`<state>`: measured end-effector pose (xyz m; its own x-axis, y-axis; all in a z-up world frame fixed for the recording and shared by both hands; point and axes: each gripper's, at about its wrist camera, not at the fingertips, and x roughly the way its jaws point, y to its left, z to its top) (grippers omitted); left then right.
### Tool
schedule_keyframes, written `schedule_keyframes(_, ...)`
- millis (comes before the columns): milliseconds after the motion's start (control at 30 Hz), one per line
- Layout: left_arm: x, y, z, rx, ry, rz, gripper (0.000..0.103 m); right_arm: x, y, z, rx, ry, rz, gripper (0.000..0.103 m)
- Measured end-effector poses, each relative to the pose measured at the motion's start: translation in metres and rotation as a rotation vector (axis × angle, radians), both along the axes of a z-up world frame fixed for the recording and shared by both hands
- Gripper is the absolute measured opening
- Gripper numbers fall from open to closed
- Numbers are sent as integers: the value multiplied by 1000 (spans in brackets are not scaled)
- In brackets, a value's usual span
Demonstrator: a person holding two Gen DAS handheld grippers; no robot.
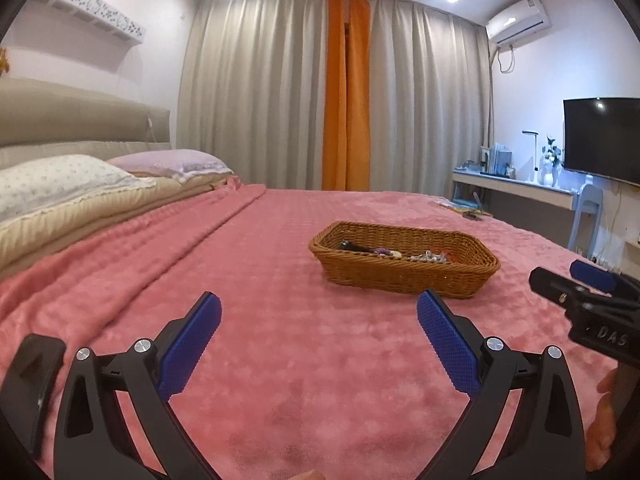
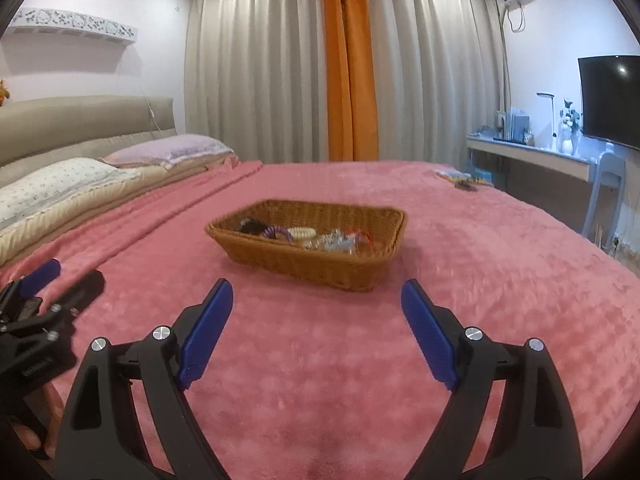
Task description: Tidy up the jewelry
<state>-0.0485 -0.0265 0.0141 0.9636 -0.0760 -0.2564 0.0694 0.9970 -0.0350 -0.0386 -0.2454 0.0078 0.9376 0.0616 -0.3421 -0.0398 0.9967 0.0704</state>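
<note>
Your left gripper (image 1: 318,312) hangs over the near part of the pink blanket (image 1: 280,360) with its 2 blue pads (image 1: 192,344) spread wide apart and nothing between them. Your right gripper (image 2: 316,300) sits the same way beside it, its 2 pads (image 2: 206,332) splayed wide and holding nothing. Each wrist view catches the other tool at its edge: in the left wrist view the right one shows at the right margin, and in the right wrist view the left one shows at the left margin.

Ahead of both tools, in the middle of the bed, a brown wicker basket (image 2: 352,272) rests on the blanket, apart from both grippers. Inside it lies the jewelry (image 2: 304,236): a dark piece at the left, a purple coil, a cream-coloured piece, then a silvery tangle with a touch of red. Finer detail is too small to tell.

Further left, 2 pillows (image 1: 60,180) lie against the beige headboard (image 1: 80,120). A few small items (image 2: 464,178) lie at the bed's far right corner. Beyond stand grey curtains with an orange strip (image 1: 346,92), a desk (image 1: 516,188) and a dark television (image 1: 600,140).
</note>
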Motion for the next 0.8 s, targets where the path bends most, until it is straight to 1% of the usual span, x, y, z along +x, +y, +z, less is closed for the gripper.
schedule_keyframes(167, 0, -2, -2, 8, 4, 7, 95, -4, 3, -4, -25, -11, -14, 82)
schedule_keyframes(367, 1, -8, -3, 34, 4, 14, 95, -5, 9, -5, -61, -16, -9, 83)
schedule_keyframes(433, 1, -9, -3, 35, 5, 15, 95, -4, 9, -7, -59, -12, -9, 87)
schedule_keyframes(800, 1, -9, -4, 33, 15, 15, 95, 2, 2, -9, -25, 17, -2, 87)
